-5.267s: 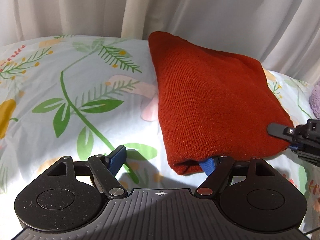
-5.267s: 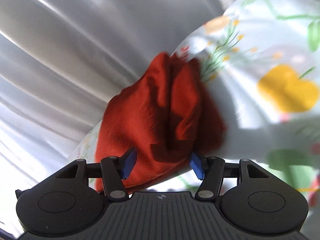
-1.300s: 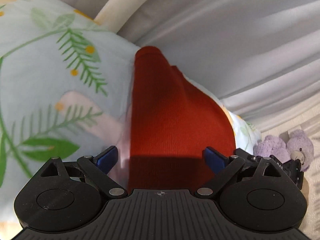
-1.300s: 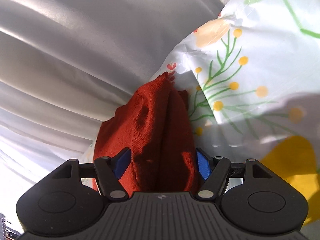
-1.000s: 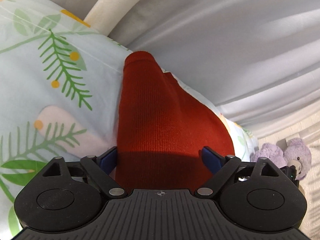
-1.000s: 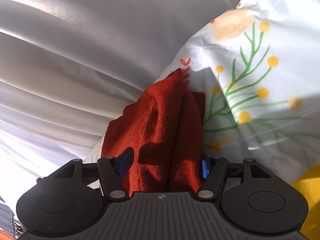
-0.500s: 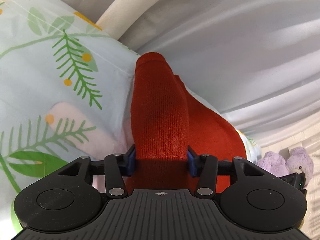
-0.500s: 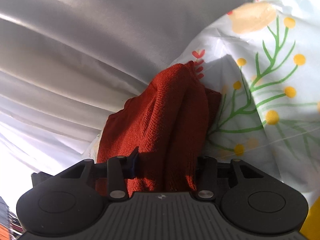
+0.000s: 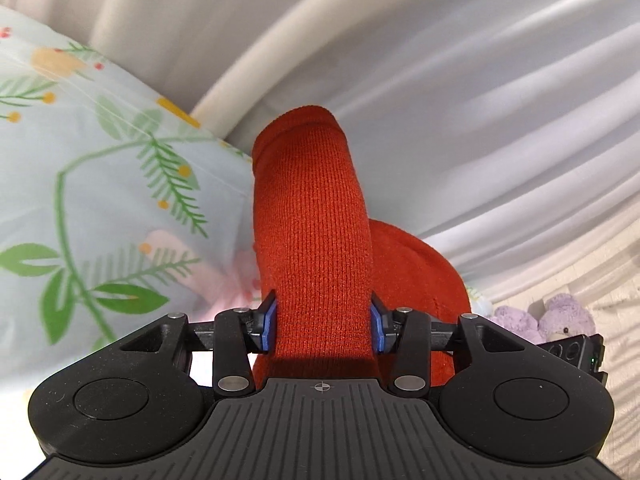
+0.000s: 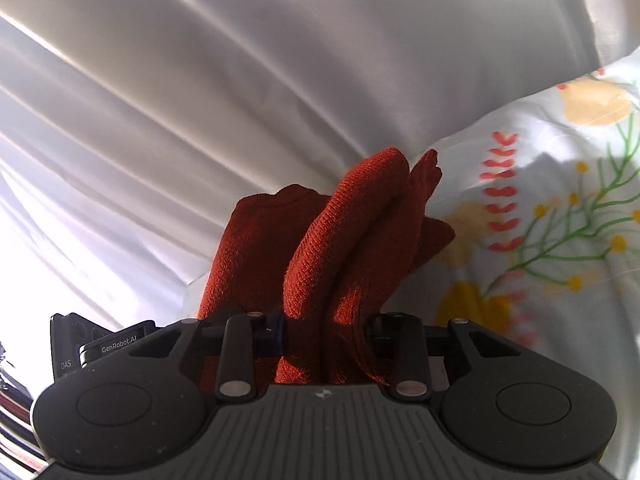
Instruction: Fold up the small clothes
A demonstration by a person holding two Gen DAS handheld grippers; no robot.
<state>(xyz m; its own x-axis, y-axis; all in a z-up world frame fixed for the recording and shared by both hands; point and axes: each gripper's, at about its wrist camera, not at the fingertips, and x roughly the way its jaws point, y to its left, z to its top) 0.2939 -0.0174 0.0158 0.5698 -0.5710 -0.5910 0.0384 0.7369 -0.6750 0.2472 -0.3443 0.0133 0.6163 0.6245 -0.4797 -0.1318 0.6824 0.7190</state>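
While both jaws close, left claw and right claw pinching red knit garment edges, floral bedsheet beside

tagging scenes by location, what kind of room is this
Most likely a bedroom: a floral bedsheet covers a soft surface, pale curtains hang behind it, and a purple plush bear sits at the edge.

Black ribbed housings, round side discs, silver pivot screws, blue pads on left gripper; white "GenRobot.AI" lettering lower left beside right gripper.
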